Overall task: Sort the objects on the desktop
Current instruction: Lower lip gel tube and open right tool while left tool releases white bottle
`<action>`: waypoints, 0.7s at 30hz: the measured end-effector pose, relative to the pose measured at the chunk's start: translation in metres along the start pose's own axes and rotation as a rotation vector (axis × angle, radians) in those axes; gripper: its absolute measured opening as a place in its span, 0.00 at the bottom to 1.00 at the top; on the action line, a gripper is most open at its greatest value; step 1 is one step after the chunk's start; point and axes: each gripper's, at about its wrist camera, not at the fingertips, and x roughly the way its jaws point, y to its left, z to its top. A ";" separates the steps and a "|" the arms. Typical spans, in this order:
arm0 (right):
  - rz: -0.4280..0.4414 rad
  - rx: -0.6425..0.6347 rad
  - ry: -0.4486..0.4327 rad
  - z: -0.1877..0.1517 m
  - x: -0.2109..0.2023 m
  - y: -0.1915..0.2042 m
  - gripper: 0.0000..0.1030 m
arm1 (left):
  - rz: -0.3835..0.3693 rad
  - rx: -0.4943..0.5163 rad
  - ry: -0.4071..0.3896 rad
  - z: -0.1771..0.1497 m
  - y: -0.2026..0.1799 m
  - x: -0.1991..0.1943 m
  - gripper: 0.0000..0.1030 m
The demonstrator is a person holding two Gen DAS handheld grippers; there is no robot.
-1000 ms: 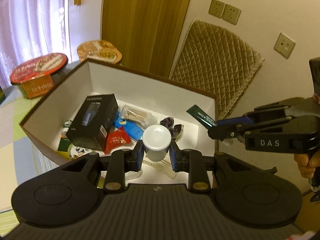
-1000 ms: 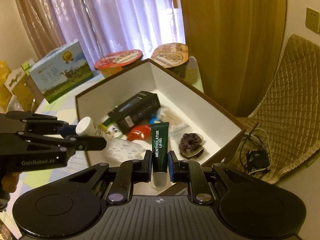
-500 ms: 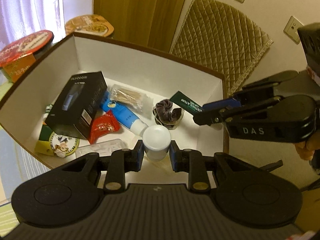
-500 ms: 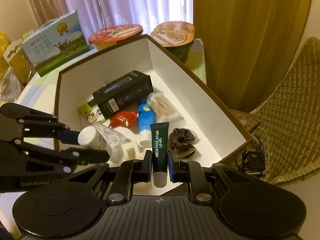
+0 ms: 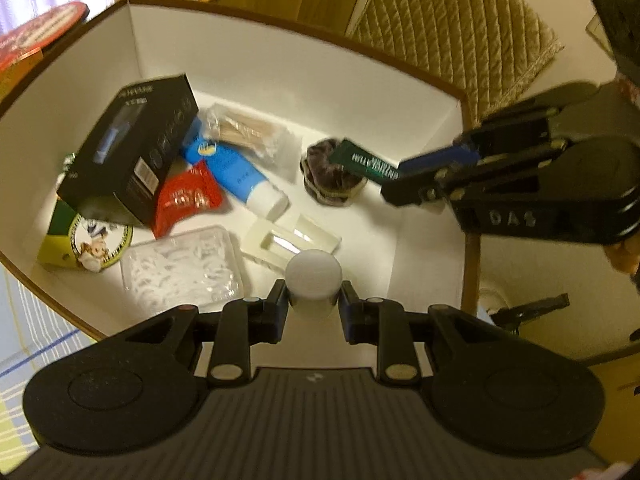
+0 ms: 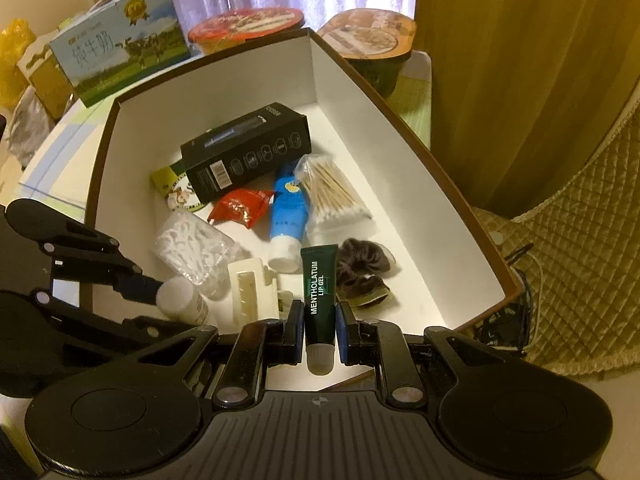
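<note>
Left gripper (image 5: 313,307) pinches a small white bottle (image 5: 313,283) by its sides, cap facing forward, held over the near edge of the open box (image 5: 256,60). Right gripper (image 6: 319,330) clamps a dark green lip gel tube (image 6: 319,286), cap end toward the camera, flat end pointing into the box; the left view shows the same tube (image 5: 362,160) over the dark hair scrunchie (image 5: 328,184). Both items are airborne, neither touching the box floor. Box contents: black carton (image 6: 250,150) leaning on a green-yellow packet (image 6: 176,186), red sachet (image 6: 242,208), blue tube (image 6: 286,218) with white cap, bag of cotton swabs (image 6: 330,192), clear case of floss picks (image 6: 192,246), white plastic clip (image 6: 252,292) just beside the bottle. Scrunchie (image 6: 362,270) lies right of the lip gel. Behind the box: two instant noodle bowls (image 6: 248,26) and a milk carton box (image 6: 120,46). Quilted chair pad (image 6: 580,264) off the right edge. Left view is motion-blurred.
</note>
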 end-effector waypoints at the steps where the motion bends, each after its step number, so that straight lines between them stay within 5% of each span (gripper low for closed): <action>1: -0.003 -0.006 0.003 0.000 0.001 0.000 0.13 | 0.004 0.008 0.002 0.000 -0.001 0.001 0.22; 21: -0.002 -0.044 0.034 0.002 0.009 0.002 0.13 | 0.029 -0.023 -0.006 0.005 0.006 -0.003 0.35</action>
